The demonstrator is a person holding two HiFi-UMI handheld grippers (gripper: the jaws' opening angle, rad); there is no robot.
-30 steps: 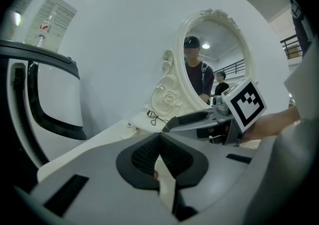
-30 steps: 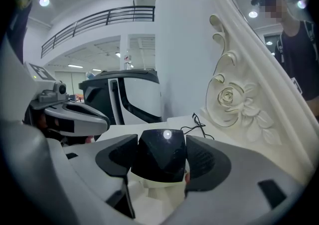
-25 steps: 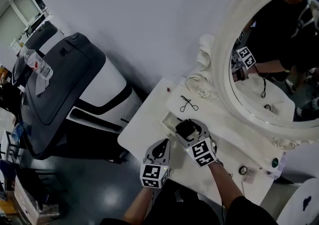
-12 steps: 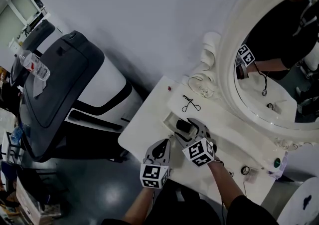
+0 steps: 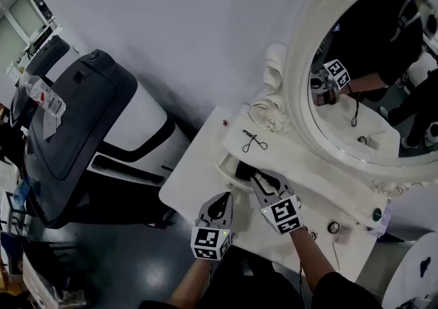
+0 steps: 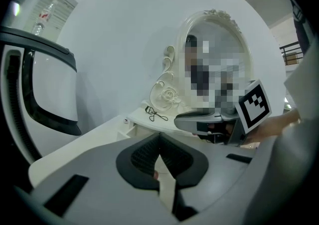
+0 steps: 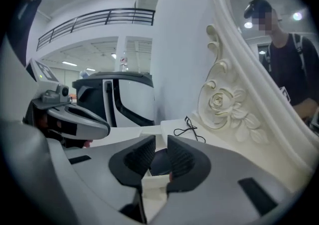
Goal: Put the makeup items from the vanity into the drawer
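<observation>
Grey ribbed pads (image 7: 180, 159) of the right gripper (image 7: 160, 142) stand a narrow slit apart. The jaws have just been closing and nothing is pinched between them. Through the slit a black makeup item (image 7: 158, 162) shows, lying low in the open drawer (image 5: 224, 162) just past the tips; I judge it as already put away. Left gripper (image 6: 159, 135) has its tips together and empty, hanging on the near side of the drawer. Likely next pick is the eyelash curler (image 5: 254, 141), on the shelf just above and behind the drawer, toward the carved rose (image 7: 219, 102). From the right fingers it lies ahead, a little right and higher. Its long axis seems to run roughly along the shelf's front edge. The right gripper is nearer than the left, and its jaws would need to reopen first. A small round item (image 5: 333, 227) sits well right of the drawer, too small to identify. No writing is legible: only black-and-white square markers on the gripper cubes, and the label on the plastic bottle (image 5: 46, 97) far left of the drawer is unreadable.
</observation>
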